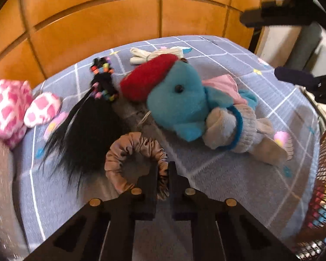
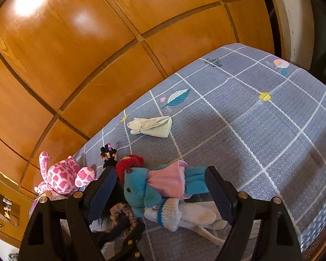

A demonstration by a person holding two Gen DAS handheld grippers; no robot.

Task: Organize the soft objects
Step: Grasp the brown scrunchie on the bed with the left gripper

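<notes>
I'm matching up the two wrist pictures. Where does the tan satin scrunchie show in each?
Left wrist view: tan satin scrunchie at bottom centre, its right side pinched in the left gripper.
Right wrist view: scrunchie at lower left, partly hidden behind the black left gripper.
Shared landmark: blue plush toy with red cap, just beside it.

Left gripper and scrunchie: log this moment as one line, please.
left gripper: shut on scrunchie | right gripper: open, above blue plush | surface: grey bedspread
</notes>
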